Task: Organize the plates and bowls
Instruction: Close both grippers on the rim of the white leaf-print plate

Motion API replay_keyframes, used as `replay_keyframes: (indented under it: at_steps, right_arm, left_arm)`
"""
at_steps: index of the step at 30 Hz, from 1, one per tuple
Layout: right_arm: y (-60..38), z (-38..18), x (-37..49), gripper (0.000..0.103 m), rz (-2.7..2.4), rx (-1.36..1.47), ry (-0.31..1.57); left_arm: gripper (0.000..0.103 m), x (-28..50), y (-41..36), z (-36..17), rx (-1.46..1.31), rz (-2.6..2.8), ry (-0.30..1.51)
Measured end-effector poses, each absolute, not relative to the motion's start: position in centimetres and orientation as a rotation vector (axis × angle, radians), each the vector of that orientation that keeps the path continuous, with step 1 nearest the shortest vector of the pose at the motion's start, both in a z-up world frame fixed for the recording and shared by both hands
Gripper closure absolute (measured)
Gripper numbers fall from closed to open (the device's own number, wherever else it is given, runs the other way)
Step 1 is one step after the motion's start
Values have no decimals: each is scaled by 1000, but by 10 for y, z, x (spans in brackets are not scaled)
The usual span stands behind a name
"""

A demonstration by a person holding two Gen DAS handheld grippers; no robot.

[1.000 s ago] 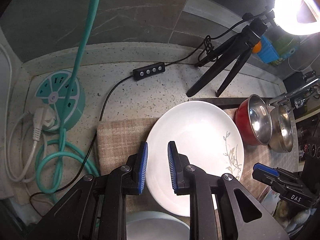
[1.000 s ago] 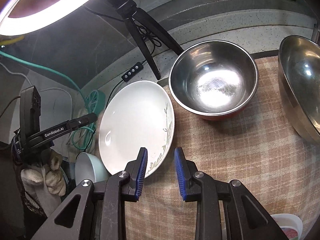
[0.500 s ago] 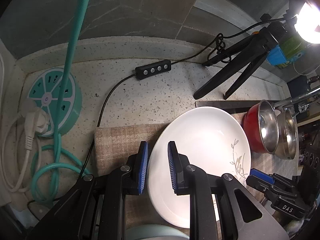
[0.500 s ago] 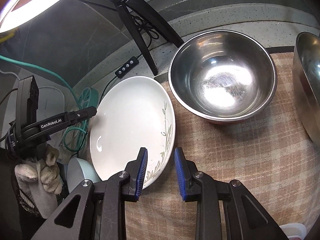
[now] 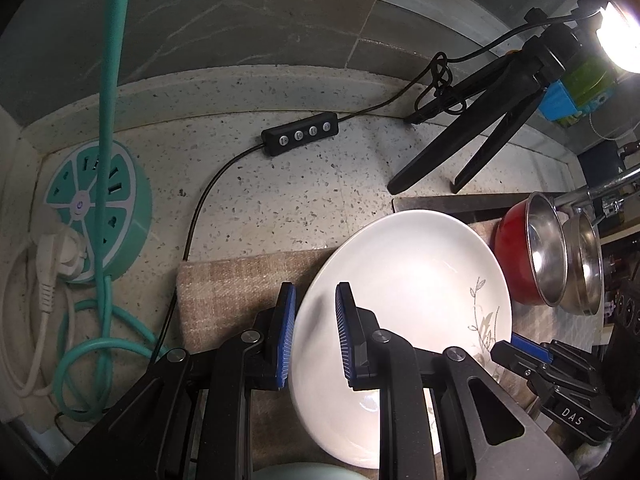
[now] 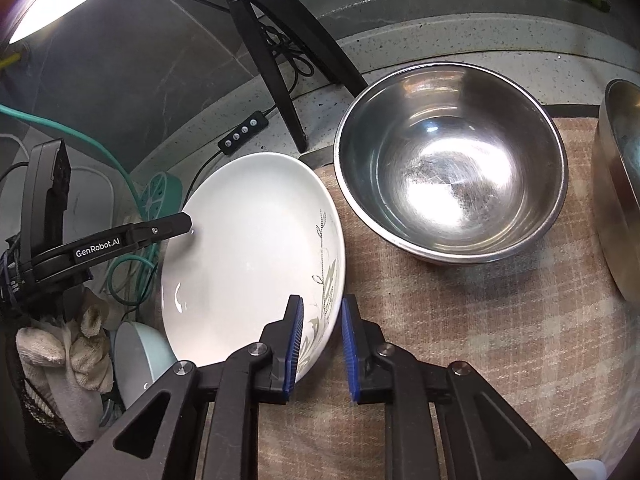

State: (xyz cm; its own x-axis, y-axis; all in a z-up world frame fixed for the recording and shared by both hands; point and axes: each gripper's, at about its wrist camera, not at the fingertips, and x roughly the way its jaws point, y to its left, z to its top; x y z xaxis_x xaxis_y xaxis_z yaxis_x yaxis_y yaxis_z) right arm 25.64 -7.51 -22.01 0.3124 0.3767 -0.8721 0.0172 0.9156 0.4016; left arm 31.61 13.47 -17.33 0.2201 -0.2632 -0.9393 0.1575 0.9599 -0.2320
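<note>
The white plate (image 6: 248, 256) lies on the checked mat (image 6: 460, 340), rims straddled on both sides: left gripper (image 5: 316, 334) clenched on its left rim, right gripper (image 6: 320, 344) closing around the right rim.

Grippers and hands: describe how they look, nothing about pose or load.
Both the left gripper and right gripper are black, with ribbed blue pads and silver pivot screws. One side reads "GenRobot.AI", another "DAS". The left hand wears an off-white knit glove.
</note>
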Motion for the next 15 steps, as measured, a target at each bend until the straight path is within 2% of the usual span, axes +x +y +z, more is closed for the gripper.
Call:
replay_keyframes:
  at_steps: [15]
  right_arm:
    - [-76, -229, 261, 95, 233, 373, 1265]
  left_arm:
    - [87, 316, 133, -176, -65, -279, 1315]
